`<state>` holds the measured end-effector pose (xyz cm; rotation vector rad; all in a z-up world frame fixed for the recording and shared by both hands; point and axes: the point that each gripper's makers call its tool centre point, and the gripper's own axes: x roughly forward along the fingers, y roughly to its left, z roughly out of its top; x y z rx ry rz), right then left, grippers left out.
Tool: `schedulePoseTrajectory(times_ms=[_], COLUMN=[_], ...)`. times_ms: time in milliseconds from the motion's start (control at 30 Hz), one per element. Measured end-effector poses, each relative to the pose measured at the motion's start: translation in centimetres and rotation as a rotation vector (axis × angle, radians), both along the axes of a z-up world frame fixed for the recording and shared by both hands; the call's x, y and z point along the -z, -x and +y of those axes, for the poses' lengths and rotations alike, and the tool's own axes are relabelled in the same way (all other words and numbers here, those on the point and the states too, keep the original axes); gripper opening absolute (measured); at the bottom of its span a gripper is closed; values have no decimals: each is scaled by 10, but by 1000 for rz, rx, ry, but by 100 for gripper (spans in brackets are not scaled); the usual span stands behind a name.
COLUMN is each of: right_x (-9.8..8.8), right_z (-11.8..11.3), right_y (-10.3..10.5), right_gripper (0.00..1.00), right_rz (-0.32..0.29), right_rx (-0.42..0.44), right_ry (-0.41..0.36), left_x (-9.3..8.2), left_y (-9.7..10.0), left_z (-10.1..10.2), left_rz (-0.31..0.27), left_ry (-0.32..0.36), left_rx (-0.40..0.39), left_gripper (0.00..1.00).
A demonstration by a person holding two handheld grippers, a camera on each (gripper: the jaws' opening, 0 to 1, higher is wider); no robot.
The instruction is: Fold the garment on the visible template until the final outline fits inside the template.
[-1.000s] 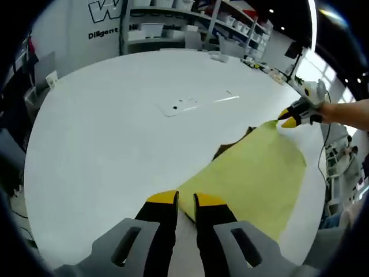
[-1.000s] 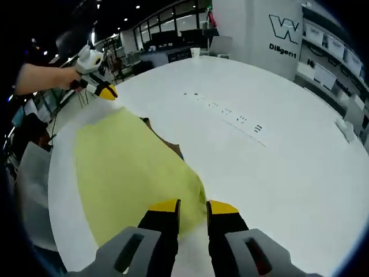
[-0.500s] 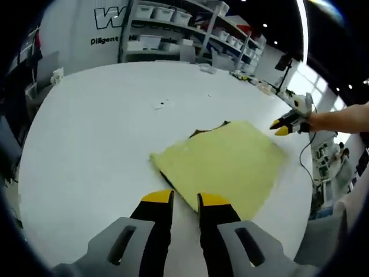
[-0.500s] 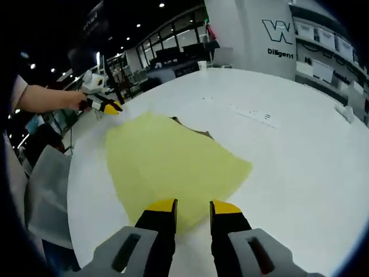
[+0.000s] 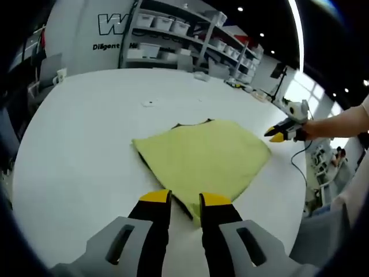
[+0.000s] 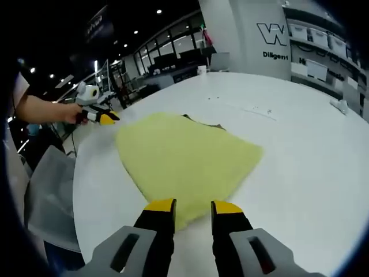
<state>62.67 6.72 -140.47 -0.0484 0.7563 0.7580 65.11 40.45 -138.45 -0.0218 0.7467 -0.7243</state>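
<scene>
One pale yellow cloth garment (image 5: pixel 204 156) lies flat on one round white table (image 5: pixel 81 138).
Left gripper (image 5: pixel 184 199) and right gripper (image 6: pixel 193 205): two, both spread, pinching nothing.

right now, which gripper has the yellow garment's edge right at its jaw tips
The left gripper: the yellow garment's near edge reaches its jaw tips. In that same view, the right gripper sits just off the far corner, white table between.

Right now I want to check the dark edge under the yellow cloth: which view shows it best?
The left gripper view: the dark edge runs along the yellow cloth's near side and peeks out at the far corner. The right gripper view shows the cloth as mostly flat yellow, with only a dark sliver at its far edge.
</scene>
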Motion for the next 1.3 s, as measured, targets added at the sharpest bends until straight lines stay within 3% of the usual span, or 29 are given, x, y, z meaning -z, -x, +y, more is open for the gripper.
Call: schedulePoseTrajectory(times_ms=[167,467,733,1200,1300], right_x=[8,20,26,41,34], right_z=[3,4,2,-4,-3], right_y=[14,26,23,31,29], right_gripper=[21,14,6,0,0], right_rz=[12,9,8,48,41], right_rx=[40,162,233,291,321], right_ry=[-31,-38,-18,-1,-55], left_x=[10,32,41,58,59], left_y=[14,26,31,37,36], left_z=[-3,-5,-10,-14,-13], left_rz=[-37,-18,12,64,66], left_ry=[-36,-58,-37,-66,-64], left_rx=[-25,-98,-170,-194,-194], left_gripper=[26,27,22,8,6])
